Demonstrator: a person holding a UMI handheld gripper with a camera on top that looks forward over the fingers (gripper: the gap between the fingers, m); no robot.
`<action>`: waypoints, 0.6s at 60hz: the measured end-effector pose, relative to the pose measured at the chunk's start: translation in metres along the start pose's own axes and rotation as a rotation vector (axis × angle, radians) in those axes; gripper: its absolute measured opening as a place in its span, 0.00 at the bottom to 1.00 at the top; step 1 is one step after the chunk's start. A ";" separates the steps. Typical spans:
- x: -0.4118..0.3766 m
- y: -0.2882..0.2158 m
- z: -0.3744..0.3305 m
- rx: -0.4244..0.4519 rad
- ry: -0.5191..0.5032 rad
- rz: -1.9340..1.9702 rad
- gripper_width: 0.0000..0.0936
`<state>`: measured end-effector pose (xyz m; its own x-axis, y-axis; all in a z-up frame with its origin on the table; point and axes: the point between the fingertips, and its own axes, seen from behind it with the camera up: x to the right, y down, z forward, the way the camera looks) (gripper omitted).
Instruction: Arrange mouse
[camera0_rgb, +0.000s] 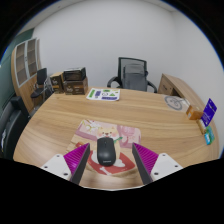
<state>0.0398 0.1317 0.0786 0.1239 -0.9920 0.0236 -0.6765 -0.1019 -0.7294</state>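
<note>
A black computer mouse (105, 152) lies on a pink and white cartoon mouse mat (108, 138) on the wooden table (150, 115). My gripper (112, 165) is open, its purple pads (81, 158) standing wide to either side of the mouse. The mouse stands between the fingers with a clear gap on each side and rests on the mat.
A white box (102, 94) lies near the table's far edge. A black office chair (132, 73) stands behind the table. Cardboard boxes (72, 80) and a shelf (25, 65) are at the back left. A purple box (208, 110) and a round object (177, 103) sit beyond the right finger.
</note>
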 end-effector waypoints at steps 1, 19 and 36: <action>0.002 -0.001 -0.010 0.003 0.001 0.001 0.92; 0.041 0.003 -0.179 0.055 0.039 0.052 0.92; 0.072 0.036 -0.257 0.085 0.101 0.101 0.93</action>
<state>-0.1619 0.0371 0.2297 -0.0176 -0.9998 0.0125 -0.6171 0.0010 -0.7869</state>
